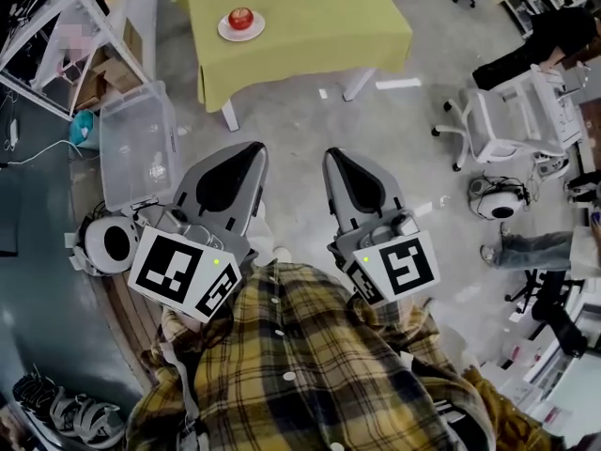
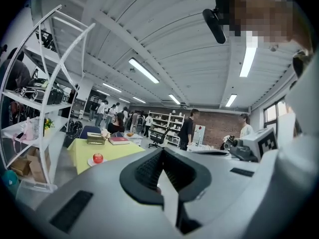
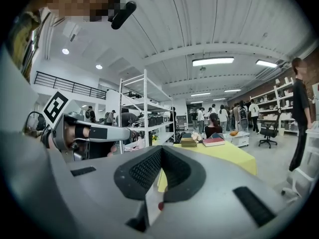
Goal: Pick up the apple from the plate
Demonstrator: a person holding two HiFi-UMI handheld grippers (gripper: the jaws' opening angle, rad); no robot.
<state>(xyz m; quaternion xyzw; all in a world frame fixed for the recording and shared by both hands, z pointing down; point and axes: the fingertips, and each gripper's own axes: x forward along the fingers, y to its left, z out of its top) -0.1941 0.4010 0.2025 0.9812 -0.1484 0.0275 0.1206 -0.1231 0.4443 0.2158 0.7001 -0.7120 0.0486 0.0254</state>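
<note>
A red apple sits on a small white plate on a table with a yellow-green cloth, far ahead across the floor. Both grippers are held close to my body, well short of the table. My left gripper is shut with nothing in it, and so is my right gripper. In the left gripper view the apple shows small at the left, beyond the shut left gripper. In the right gripper view the right gripper hides most of the table.
A clear plastic bin stands on the floor at the left, beside a white shelf rack. A white office chair is at the right. Books and a box lie on the table. Several people stand in the background.
</note>
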